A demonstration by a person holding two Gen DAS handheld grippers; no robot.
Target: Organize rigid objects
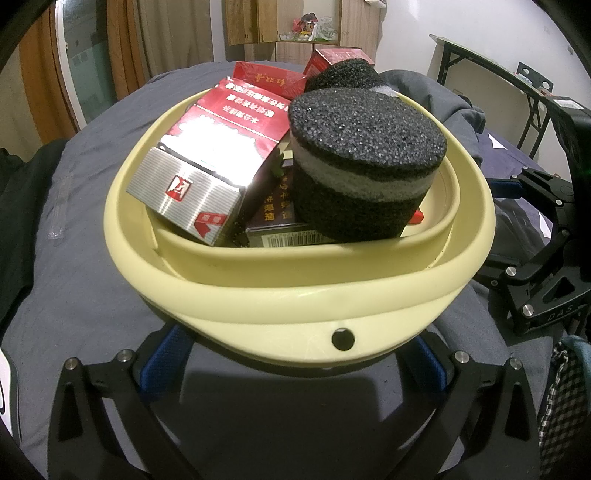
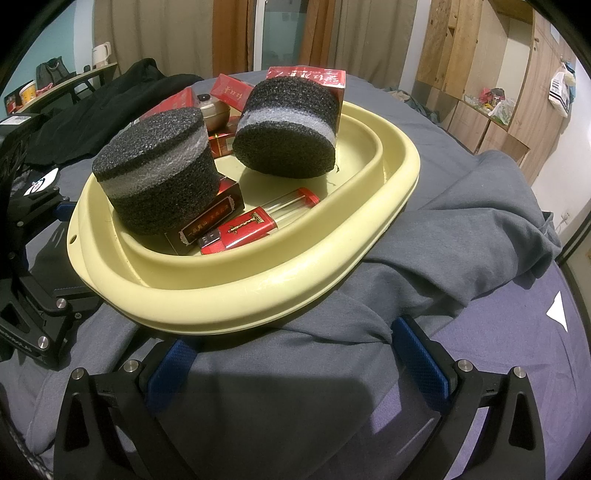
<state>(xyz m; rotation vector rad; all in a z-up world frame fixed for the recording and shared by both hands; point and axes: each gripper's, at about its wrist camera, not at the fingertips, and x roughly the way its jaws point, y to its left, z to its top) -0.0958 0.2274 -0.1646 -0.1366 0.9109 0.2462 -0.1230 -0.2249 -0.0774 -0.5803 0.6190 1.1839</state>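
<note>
The cream basin [image 2: 258, 291] sat on a bed covered by a grey sheet [image 2: 461, 229], its long axis running from the left tool's side toward the far wooden cabinets [image 2: 480, 74]. Inside it lay two round black foam blocks with a pale band: one [image 2: 159, 173] standing upright on a dark box [image 2: 210, 218] printed with gold Chinese characters, the other [image 2: 288, 129] tipped on its edge against a red box [image 2: 310, 77]. A red and silver carton [image 1: 199, 173] leaned in the basin, its silver end bearing a small red square logo and its red face carrying Chinese writing too small to read. A barcode [image 1: 291, 240] showed on the dark box's edge. Near the basin's front wall lay a small red packet [image 2: 247, 229] with gold lettering, its long axis slanting across the floor of the basin.

The left tool [image 1: 295, 373] was spread wide, its blue pads [image 1: 162, 365] either side of the basin's rim, gripping nothing. The right tool [image 2: 295, 365] was likewise spread apart over the sheet, empty. Curtains [image 2: 166, 33] hung behind, and a folding table [image 1: 480, 66] stood by the wall.
</note>
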